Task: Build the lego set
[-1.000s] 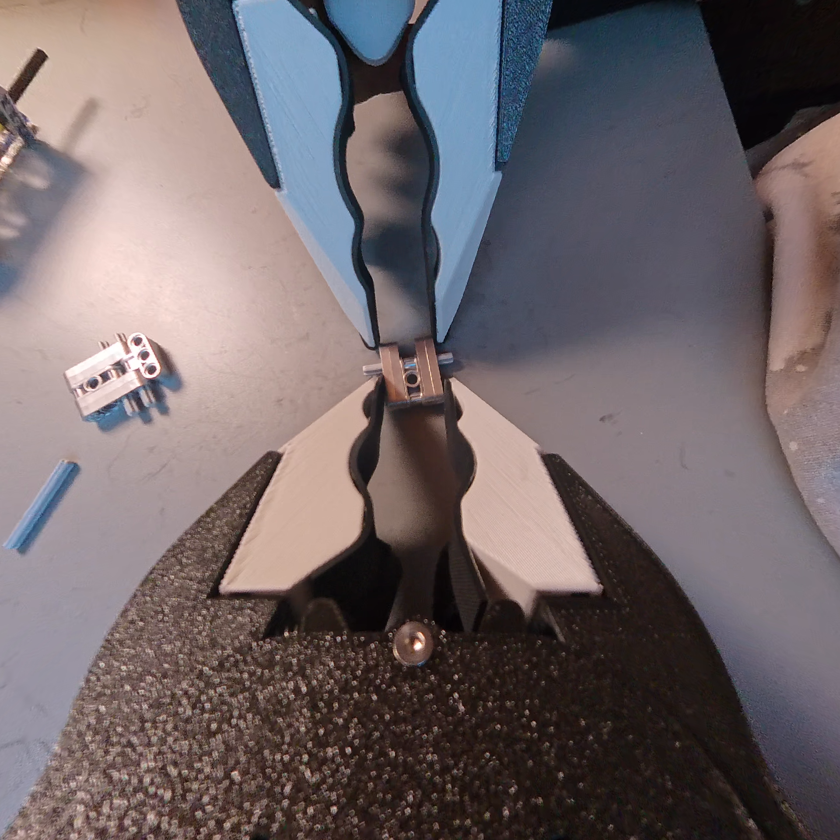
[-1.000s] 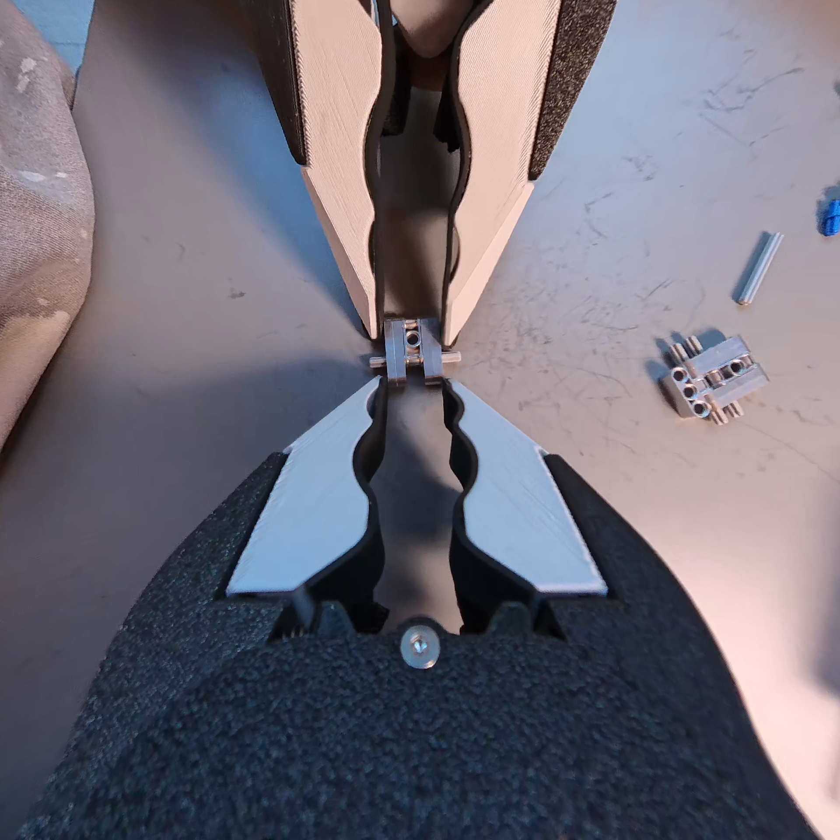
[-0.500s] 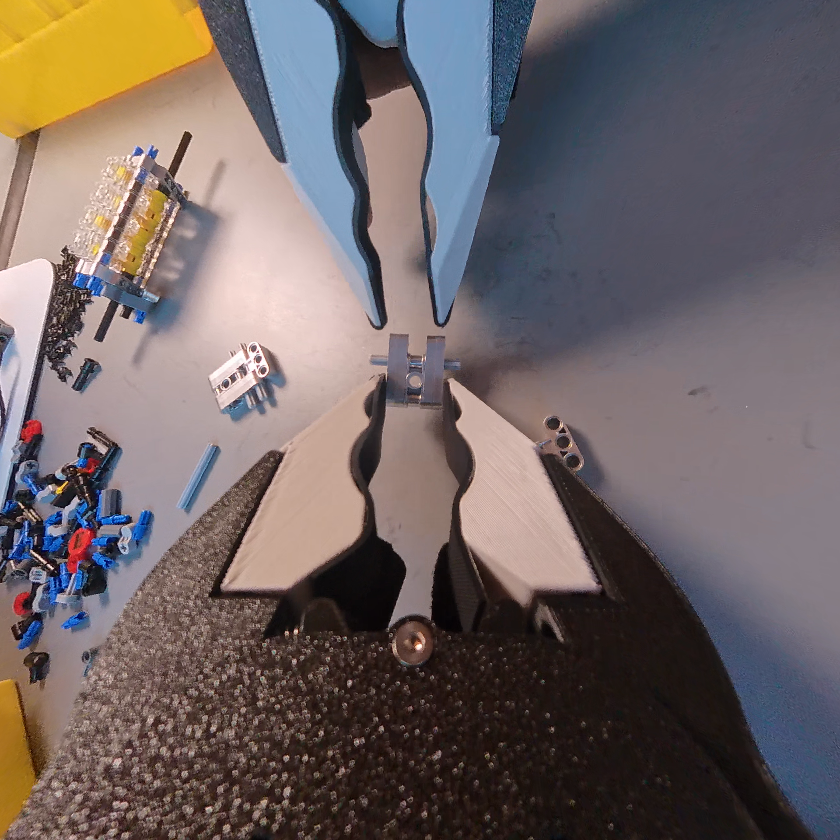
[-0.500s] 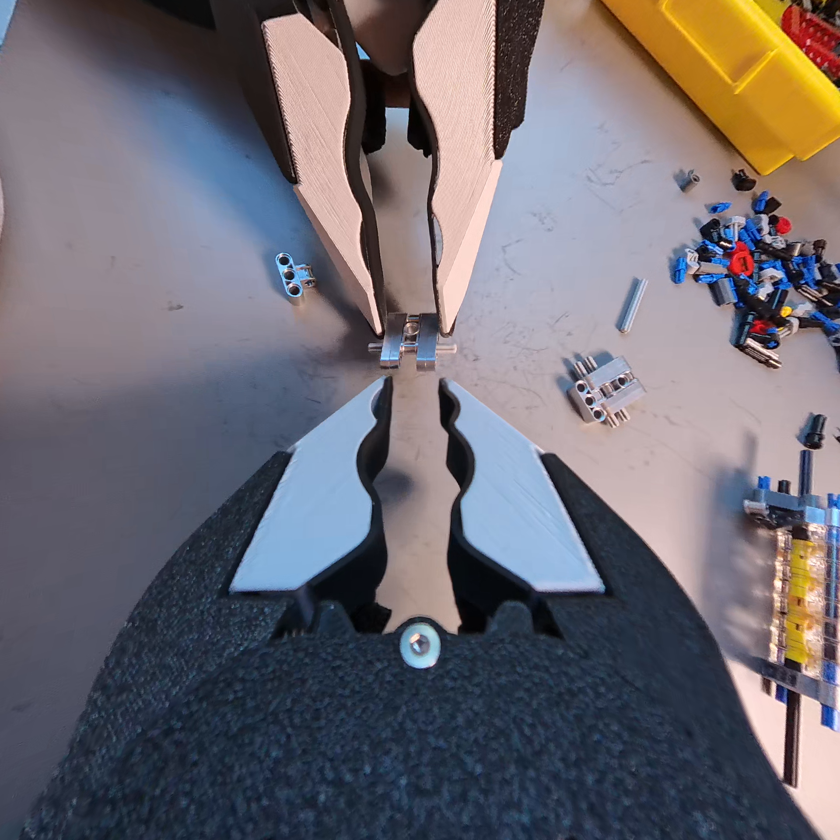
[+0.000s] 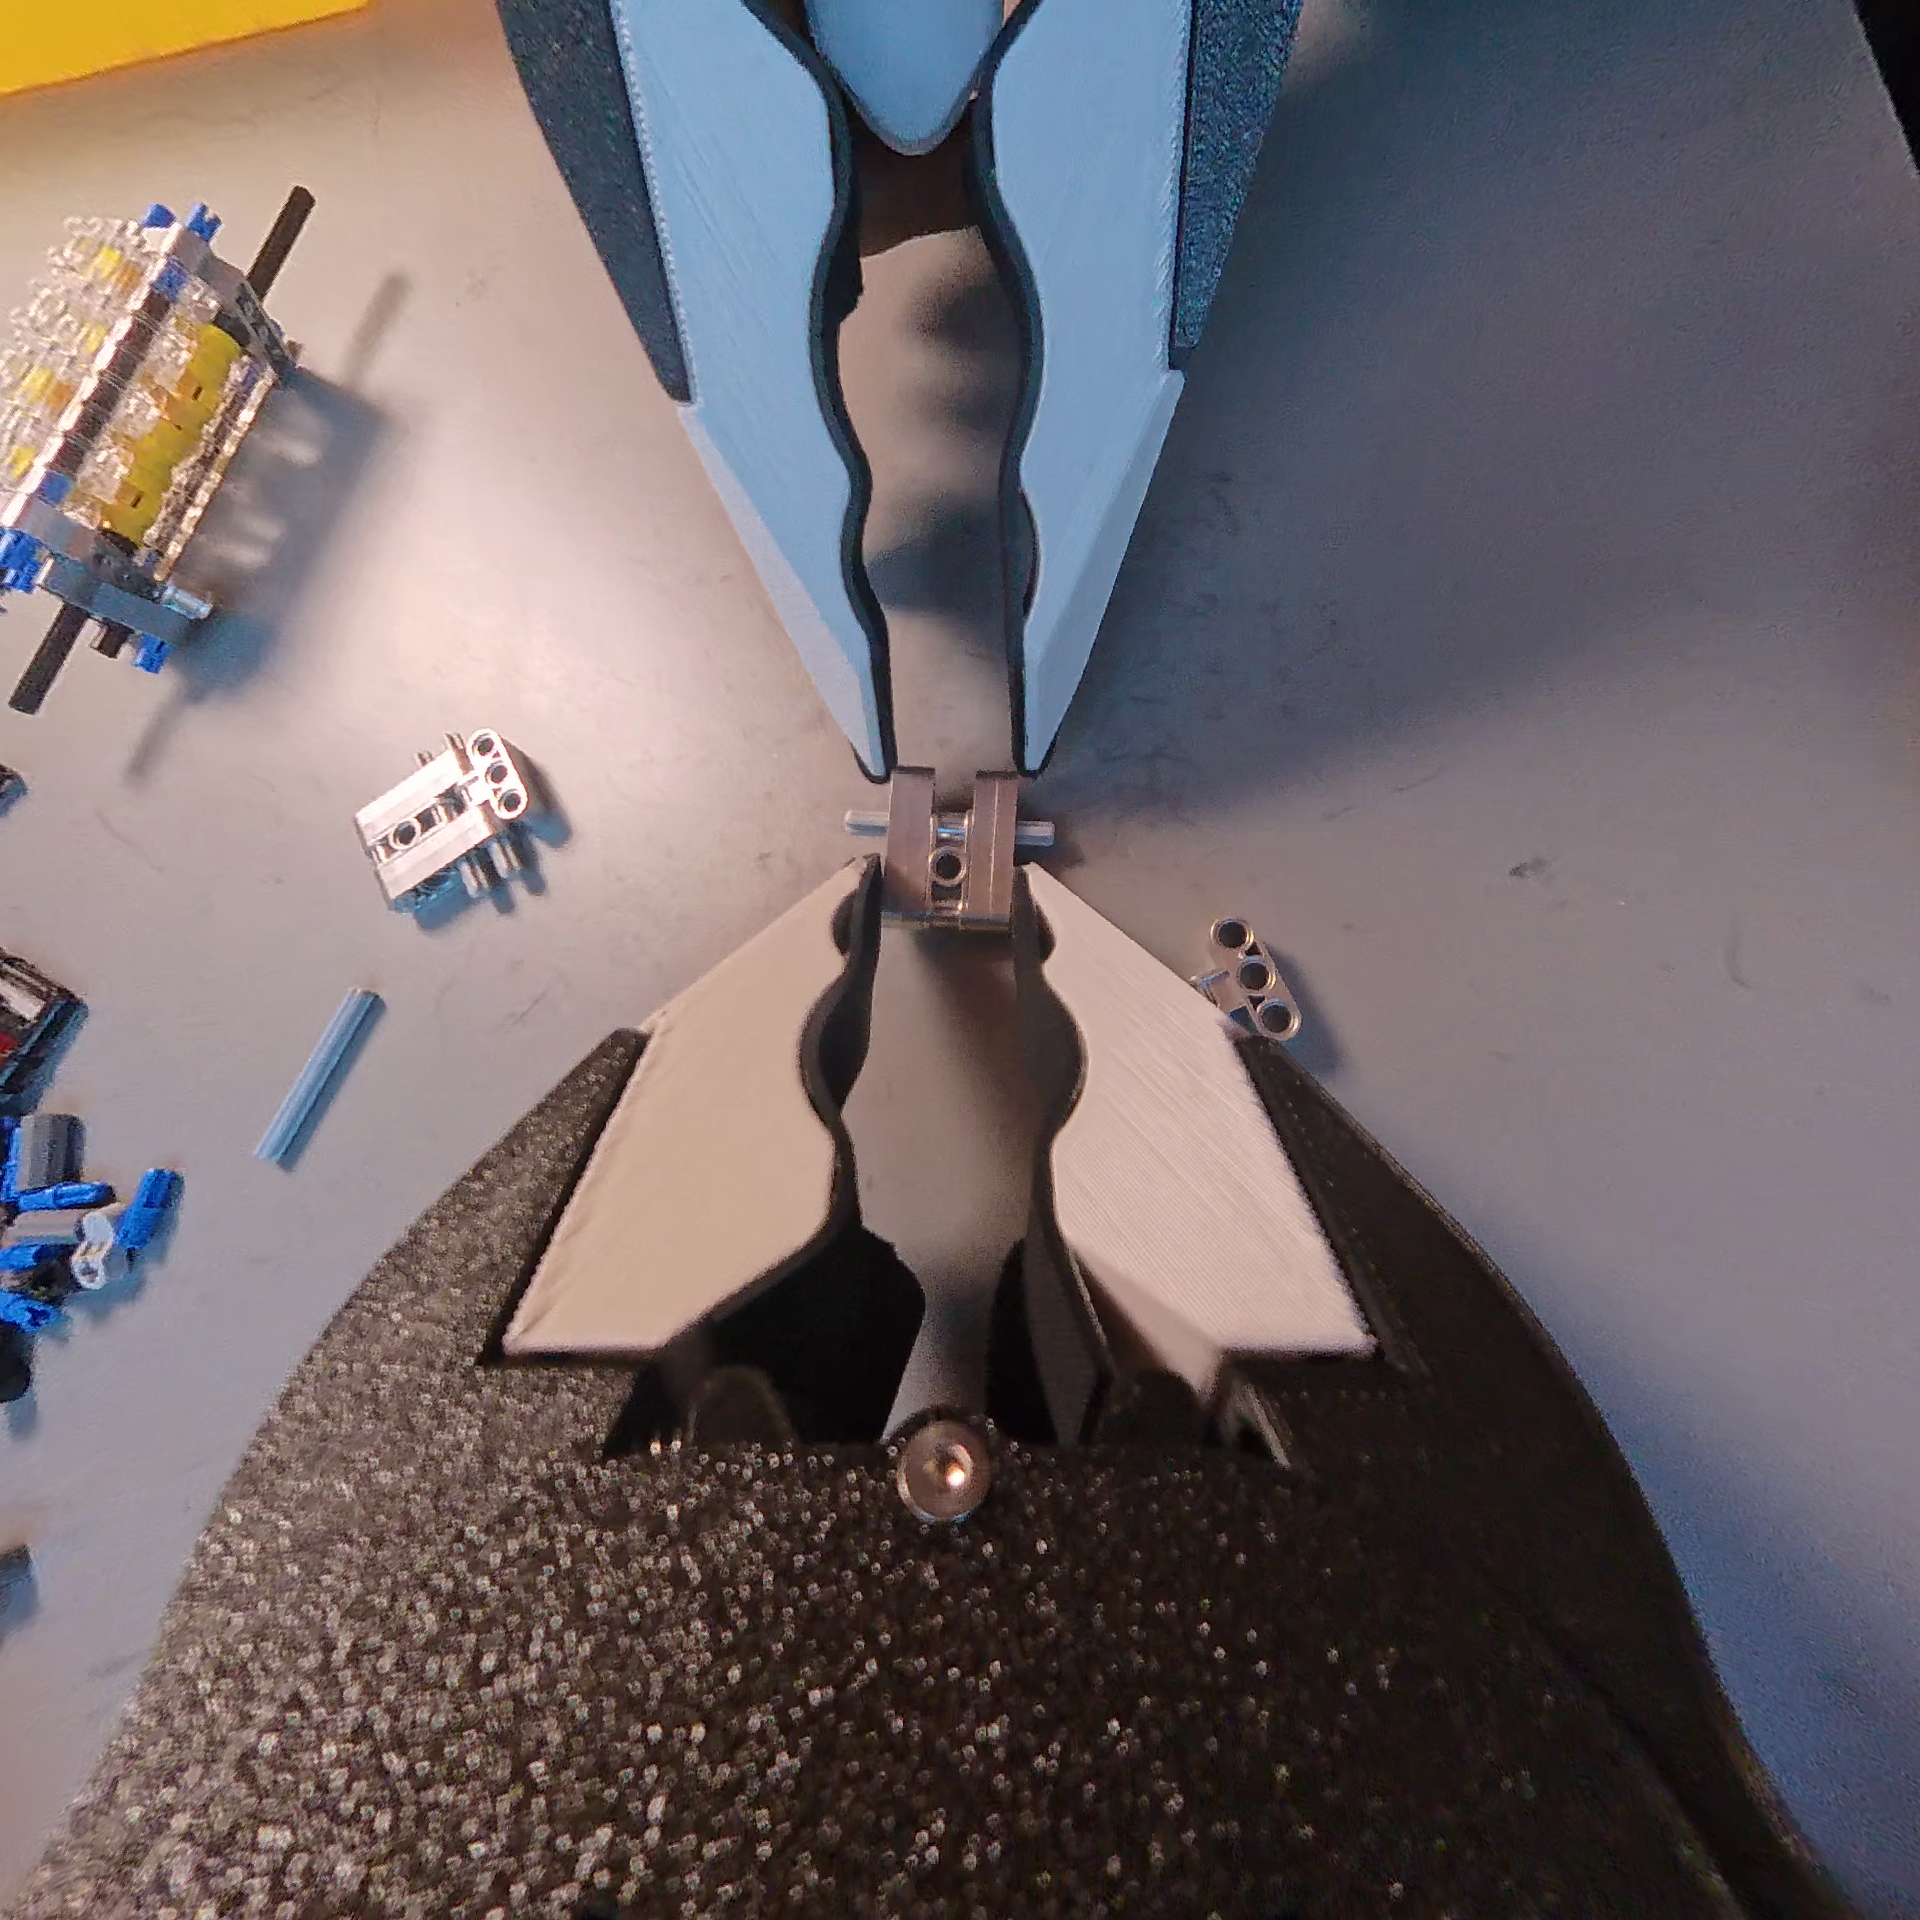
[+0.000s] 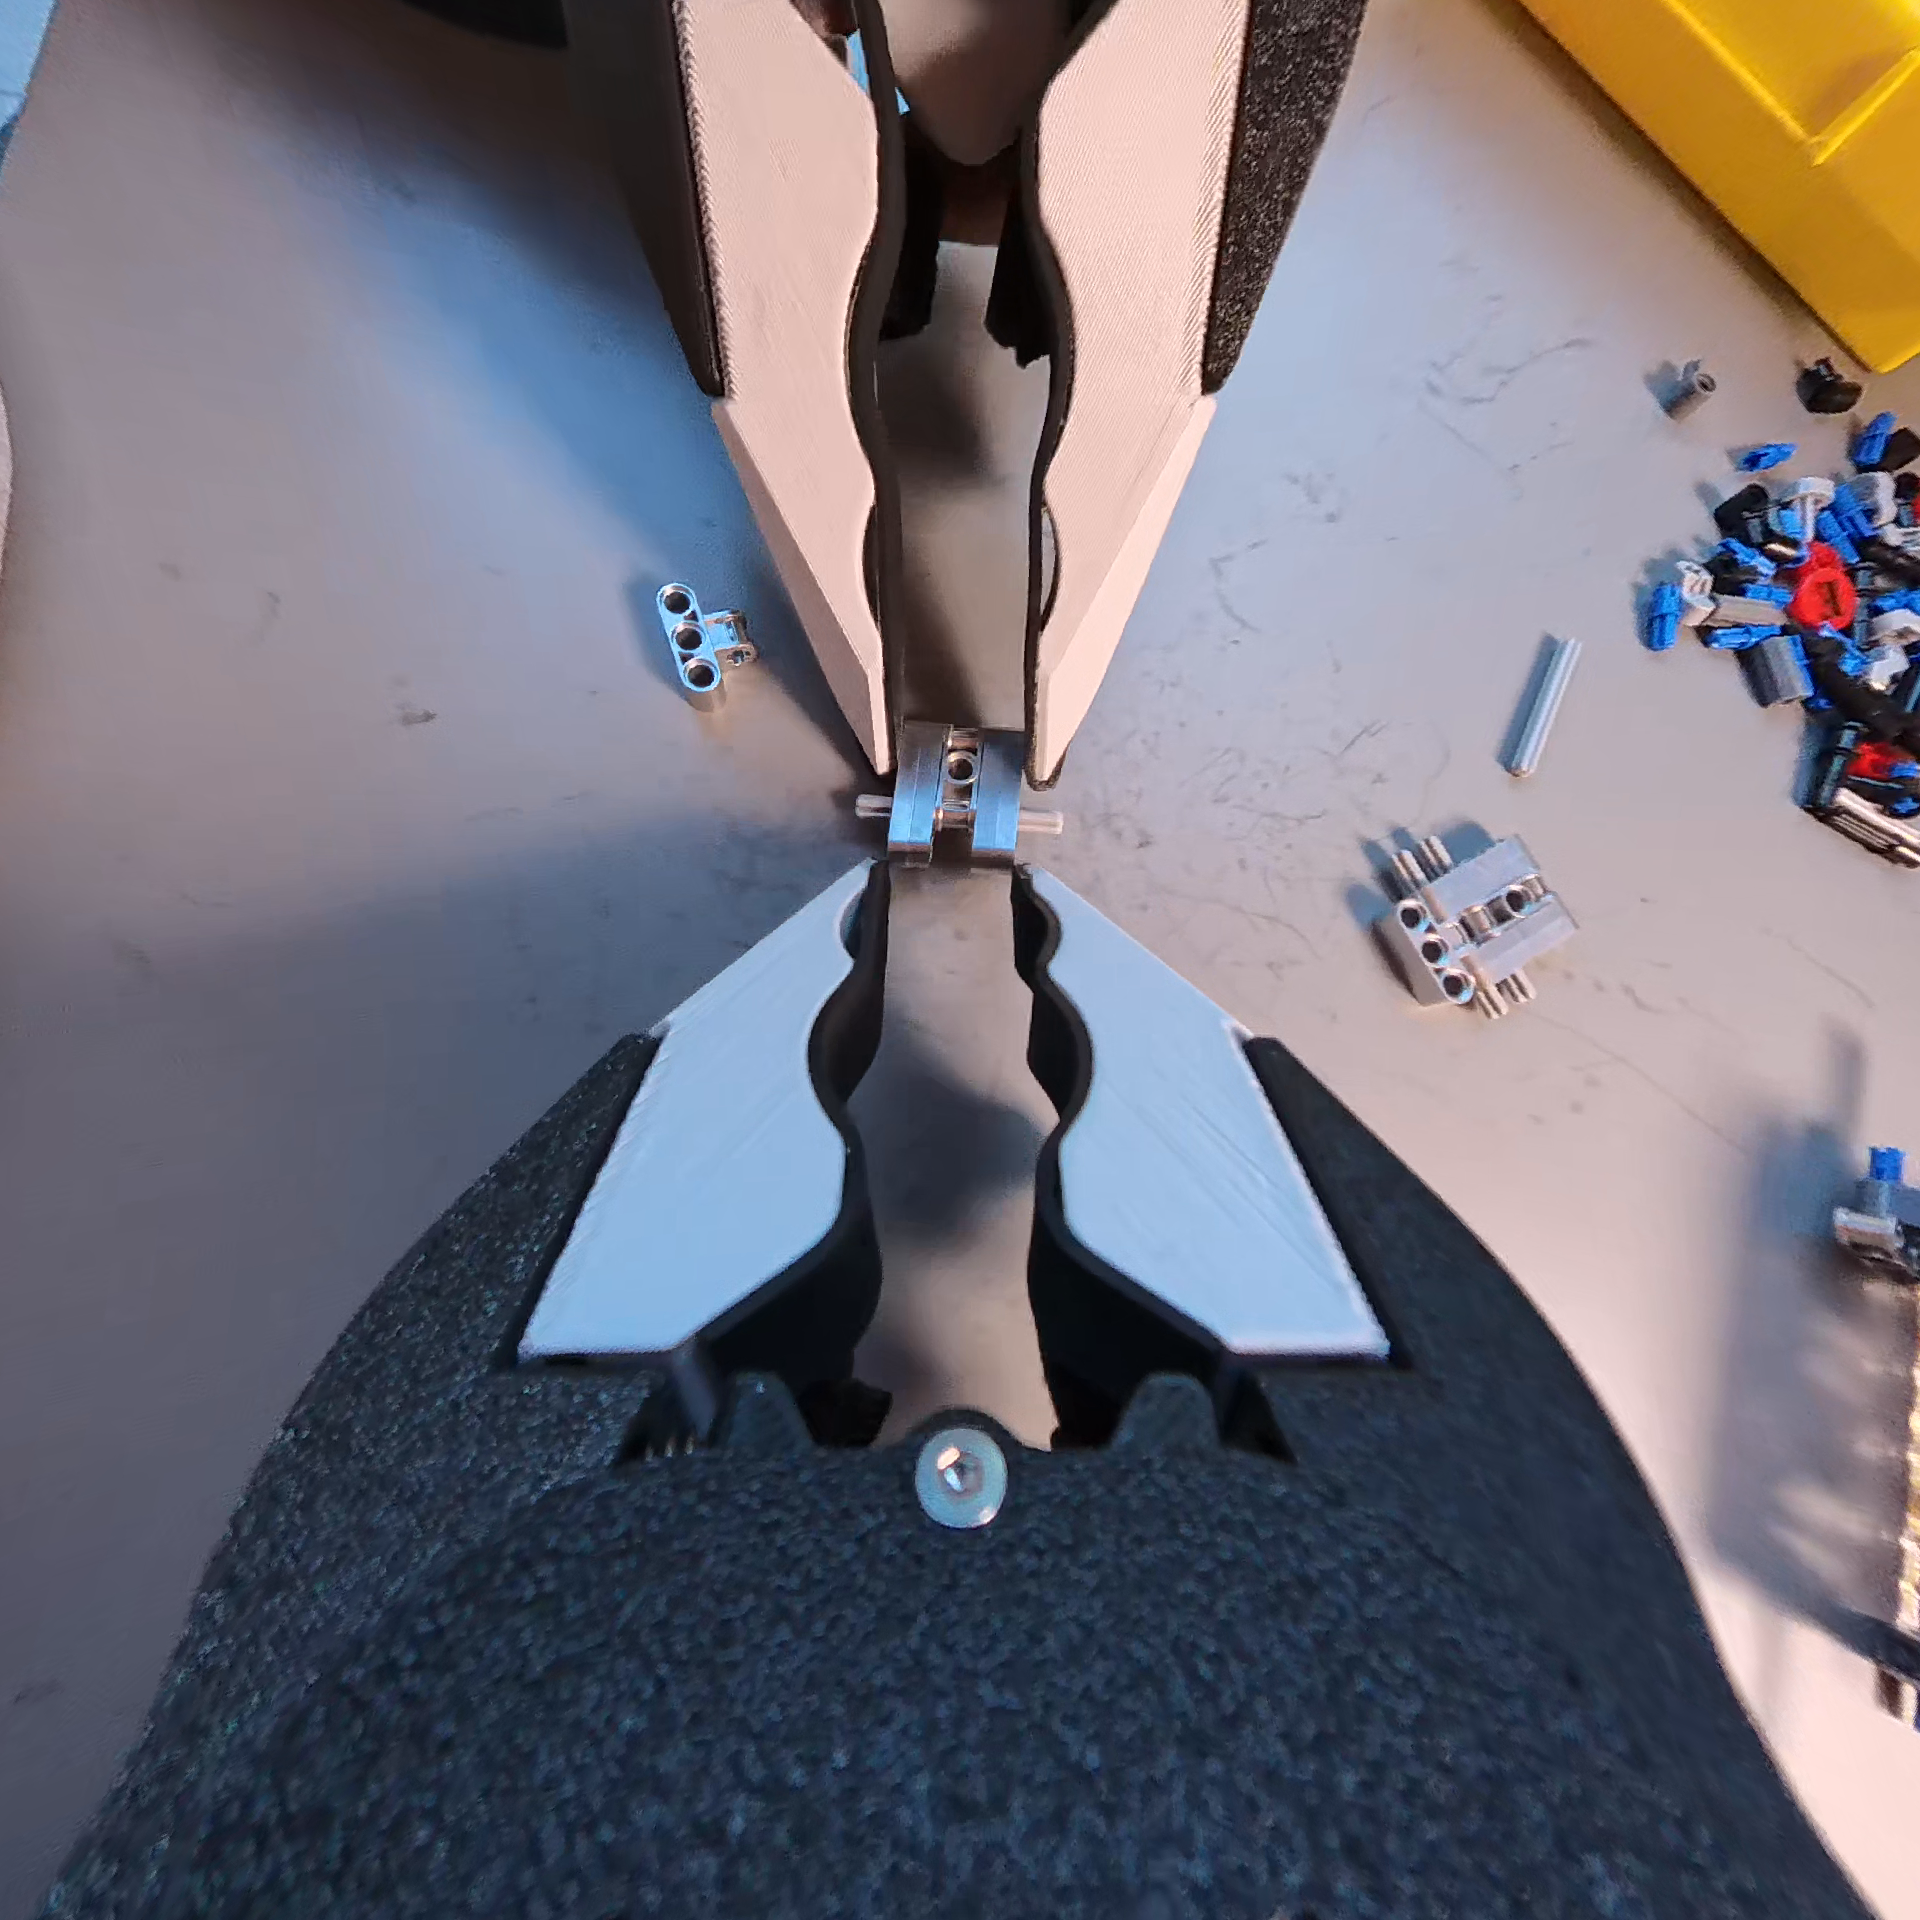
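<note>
- Grey table (image 5: 1558, 520): scuffed surface under both grippers, with small building parts scattered over it.
- Yellow bin (image 6: 1766, 156): at the table's far edge in the right wrist view, beyond the loose parts.
- Left gripper (image 5: 948, 894): jaws pinching the near end of a small grey connector assembly (image 5: 951, 857), one fingertip on each outer face.
- Right gripper (image 6: 951, 883): it faces the left one tip to tip. Its jaws are narrowly spread, and its fingertips lie just at the assembly's end; whether they grip it cannot be told.
- Connector assembly: held above the table between the two grippers, two grey plates side by side with a thin axle through them.
- Clear-and-yellow built block (image 5: 125, 416): on a black axle, lying well to the side.
- Pile of blue, black and red parts (image 6: 1808, 603): beside the yellow bin.
- Grey block with pins (image 5: 447, 831): alone on the table.
- Light grey axle (image 5: 320, 1070): near that block.
- Three-hole grey piece (image 5: 1252, 977): just beside the left gripper's finger.
</note>
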Available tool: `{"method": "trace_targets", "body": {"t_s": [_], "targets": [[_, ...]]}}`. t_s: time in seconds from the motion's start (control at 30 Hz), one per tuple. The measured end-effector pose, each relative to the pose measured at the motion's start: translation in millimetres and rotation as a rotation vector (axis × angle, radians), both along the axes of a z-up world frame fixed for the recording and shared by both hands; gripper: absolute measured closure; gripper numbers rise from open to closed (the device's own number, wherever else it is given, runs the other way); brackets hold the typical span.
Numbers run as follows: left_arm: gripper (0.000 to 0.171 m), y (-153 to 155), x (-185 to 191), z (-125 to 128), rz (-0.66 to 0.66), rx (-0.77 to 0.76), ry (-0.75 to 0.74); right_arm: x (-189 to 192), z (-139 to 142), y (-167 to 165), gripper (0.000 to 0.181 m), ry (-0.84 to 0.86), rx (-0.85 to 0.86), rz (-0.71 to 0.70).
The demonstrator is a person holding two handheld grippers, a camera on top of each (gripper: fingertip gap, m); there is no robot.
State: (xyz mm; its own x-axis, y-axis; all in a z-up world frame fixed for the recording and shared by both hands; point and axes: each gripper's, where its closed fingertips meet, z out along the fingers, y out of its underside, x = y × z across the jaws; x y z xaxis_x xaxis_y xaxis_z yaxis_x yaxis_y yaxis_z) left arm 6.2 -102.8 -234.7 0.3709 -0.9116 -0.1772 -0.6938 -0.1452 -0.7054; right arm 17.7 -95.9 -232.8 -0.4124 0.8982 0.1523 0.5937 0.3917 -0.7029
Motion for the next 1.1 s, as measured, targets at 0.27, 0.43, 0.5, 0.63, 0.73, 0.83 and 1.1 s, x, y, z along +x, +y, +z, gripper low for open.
{"method": "trace_targets", "body": {"t_s": [0.27, 0.43, 0.5, 0.63, 0.73, 0.83, 1.1], "targets": [[0.15, -1, -10, 2, -0.018, -0.036, -0.041, 3, -4, -6, 0.168, -0.023, -0.015, 0.026], [0.151, 7, -27, 13, 0.034, -0.013, -0.058, 4, 1, -3, 0.167, -0.01, -0.012, 0.02], [0.152, 6, -30, 19, 0.039, -0.035, -0.1, 3, 6, 0, 0.167, 0.016, -0.029, 0.004], [0.152, 8, -36, 32, 0.062, -0.049, -0.175, 0, 21, -4, 0.163, 0.081, -0.109, 0.019], [0.152, 14, -38, 39, 0.096, -0.032, -0.21, -2, 25, -30, 0.158, 0.092, -0.165, 0.107], [0.152, 17, -39, 38, 0.117, -0.042, -0.228, -6, 13, -51, 0.157, 0.04, -0.128, 0.16], [0.152, 14, -33, 26, 0.098, -0.094, -0.223, -15, -4, -67, 0.176, -0.023, -0.028, 0.182]]}}
